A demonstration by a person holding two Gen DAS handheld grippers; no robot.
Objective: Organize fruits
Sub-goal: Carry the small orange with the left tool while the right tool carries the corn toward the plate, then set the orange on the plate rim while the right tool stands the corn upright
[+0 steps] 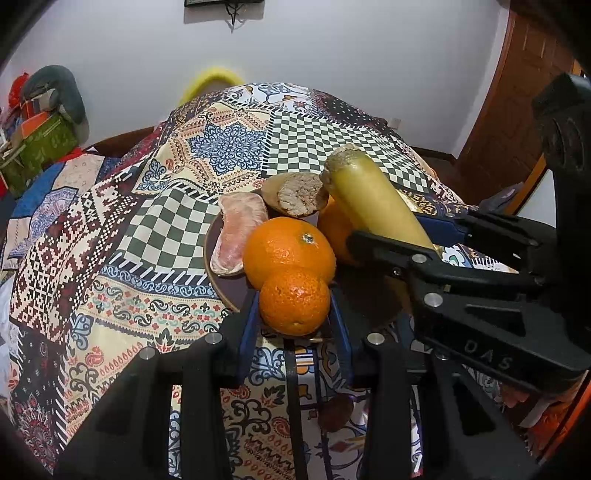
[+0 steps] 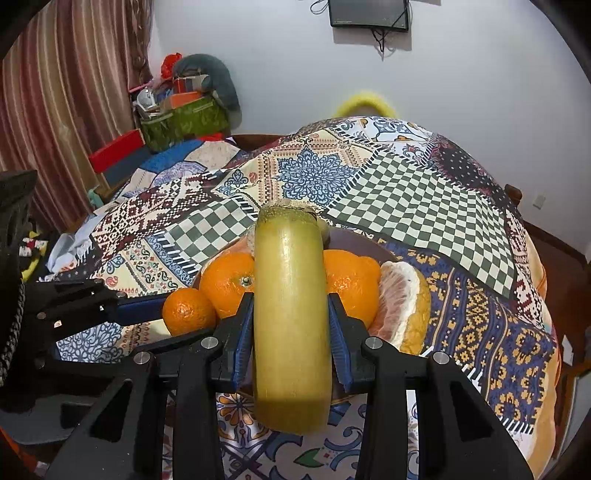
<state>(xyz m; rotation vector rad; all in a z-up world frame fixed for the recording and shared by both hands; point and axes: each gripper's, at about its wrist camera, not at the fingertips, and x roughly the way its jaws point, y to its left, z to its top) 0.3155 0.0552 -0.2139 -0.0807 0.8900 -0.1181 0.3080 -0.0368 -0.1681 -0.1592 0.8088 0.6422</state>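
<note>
Two grippers hold fruit over the brown plate (image 1: pixel 221 288): the left gripper (image 1: pixel 294 317) clamps a small orange (image 1: pixel 294 301), the right gripper (image 2: pixel 290 328) grips a yellow-green stalk (image 2: pixel 290 314) (cut ends rough) above larger oranges (image 1: pixel 288 245) and a pomelo wedge (image 2: pixel 400 306).

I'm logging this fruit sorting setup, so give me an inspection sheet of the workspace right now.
Surface: patchwork patterned cloth over the table.
Job's things: round dark plate holding large orange, second orange, cut cane stub, peeled pomelo segment.
Clutter: nothing seen.
Grippers: left gripper shut on small mandarin; right gripper shut on yellow-green cane length.
Cables: dangling below wall screen.
Surroundings: striped curtain, piled boxes.
</note>
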